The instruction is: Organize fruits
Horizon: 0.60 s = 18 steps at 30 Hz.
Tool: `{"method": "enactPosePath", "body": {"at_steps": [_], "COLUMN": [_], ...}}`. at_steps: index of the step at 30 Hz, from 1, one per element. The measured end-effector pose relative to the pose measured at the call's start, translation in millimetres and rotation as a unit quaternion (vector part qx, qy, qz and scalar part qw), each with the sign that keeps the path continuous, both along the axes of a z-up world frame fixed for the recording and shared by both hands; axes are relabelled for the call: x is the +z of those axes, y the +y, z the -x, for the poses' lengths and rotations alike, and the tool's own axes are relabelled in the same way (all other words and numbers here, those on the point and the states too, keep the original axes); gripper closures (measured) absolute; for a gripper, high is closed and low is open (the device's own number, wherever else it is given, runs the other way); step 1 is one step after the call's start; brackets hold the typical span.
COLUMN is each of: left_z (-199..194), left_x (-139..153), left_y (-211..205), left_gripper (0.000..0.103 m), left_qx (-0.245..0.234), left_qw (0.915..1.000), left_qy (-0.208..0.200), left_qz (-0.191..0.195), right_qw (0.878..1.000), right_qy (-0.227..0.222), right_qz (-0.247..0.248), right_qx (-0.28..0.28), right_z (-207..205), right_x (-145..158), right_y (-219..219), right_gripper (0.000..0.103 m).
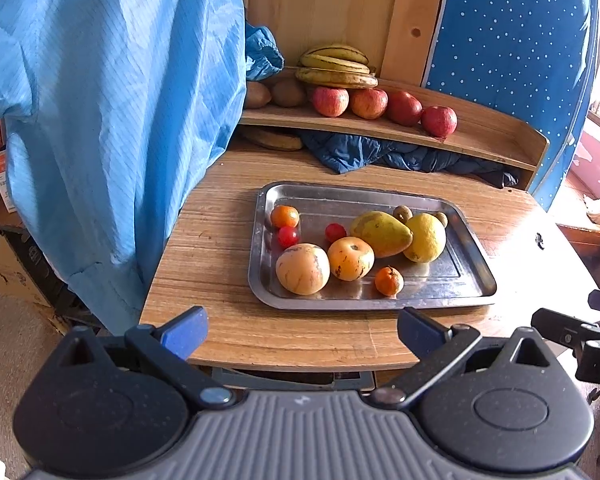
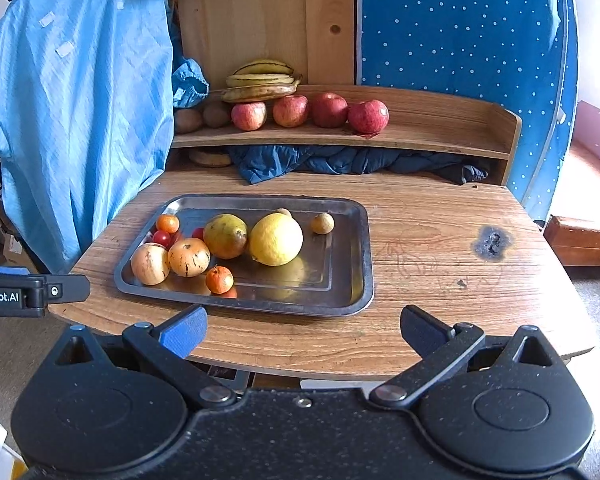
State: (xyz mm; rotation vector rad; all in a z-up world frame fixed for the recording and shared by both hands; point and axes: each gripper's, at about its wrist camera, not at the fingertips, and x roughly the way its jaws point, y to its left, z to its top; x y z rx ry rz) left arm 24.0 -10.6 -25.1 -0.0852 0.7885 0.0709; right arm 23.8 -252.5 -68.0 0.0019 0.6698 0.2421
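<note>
Both the left gripper and right gripper hang spread and empty before the tray – mixed fruits there, apples lined on the shelf.

A light blue garment hung at the left beside the wooden table. Dark blue quilted cloth lay bunched under the shelf. A blue white-dotted fabric covered the rear right; a dark burn mark marked the tabletop.

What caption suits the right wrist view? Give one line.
Open right claw faces a steel tray of mixed fruit.
</note>
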Motion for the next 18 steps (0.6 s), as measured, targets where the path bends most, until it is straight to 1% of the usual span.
{"method": "enactPosePath", "body": {"at_steps": [18], "left_z": [3.9], "left_x": [-1.0], "left_y": [-6.1], "left_gripper": [0.001], "left_qx": [0.002], "left_qw": [1.0000], "left_qy": [0.009], "left_qz": [0.003], "right_qw": [1.000], "right_qy": [0.007], "right_qz": [-0.004], "right_qx": [0.004], "right_z": [-2.5], "right_x": [-2.7], "right_y": [-4.9], "right_gripper": [0.001]}}
